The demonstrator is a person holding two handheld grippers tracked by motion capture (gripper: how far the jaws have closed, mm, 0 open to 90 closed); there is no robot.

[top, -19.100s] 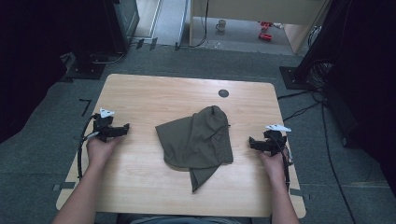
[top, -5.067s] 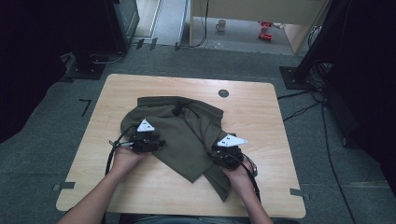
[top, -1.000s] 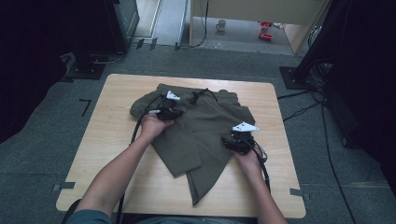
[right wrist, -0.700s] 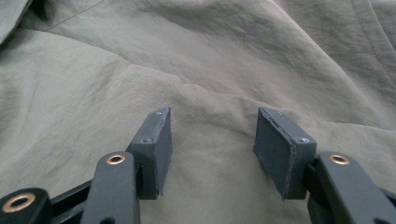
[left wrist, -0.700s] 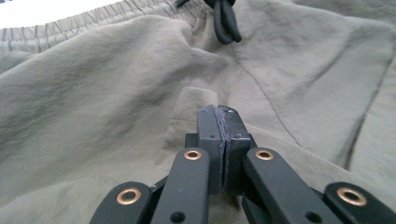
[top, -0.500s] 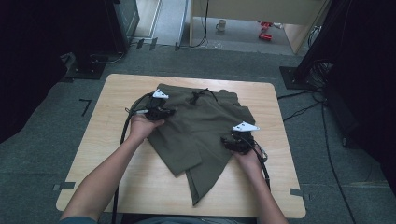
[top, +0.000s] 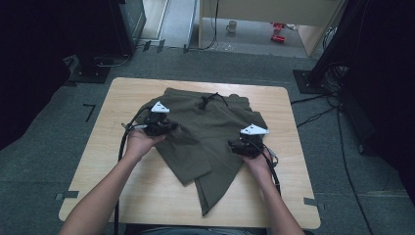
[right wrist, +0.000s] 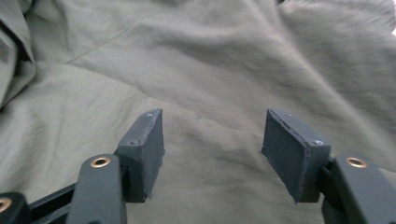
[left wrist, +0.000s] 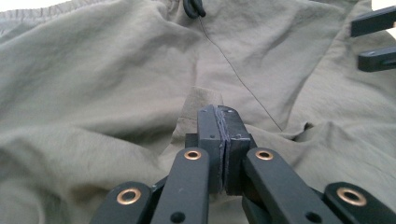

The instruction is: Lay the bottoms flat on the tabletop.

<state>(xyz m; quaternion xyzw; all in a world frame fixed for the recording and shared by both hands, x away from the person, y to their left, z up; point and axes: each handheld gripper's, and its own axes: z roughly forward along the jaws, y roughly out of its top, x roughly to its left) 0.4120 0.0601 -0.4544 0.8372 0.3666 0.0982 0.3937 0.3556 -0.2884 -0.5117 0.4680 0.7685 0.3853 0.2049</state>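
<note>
An olive-green garment with a black drawstring lies spread and partly folded on the wooden table. My left gripper sits at the garment's left edge, shut on a small flap of the cloth that sticks up past its pads. My right gripper rests on the garment's right part. It is open, its jaws have just been opening, and nothing is between the pads; the cloth lies flat beneath them. Two jaws of the right gripper show in the left gripper view.
The garment's lower leg reaches toward the near table edge. Bare wood lies left of the left hand and along the front. A black cable trails from the left gripper. Dark stands and cables surround the table on the floor.
My left gripper has moved left and toward the near side, pulling the pinched cloth with it. The right hand has stayed in place.
</note>
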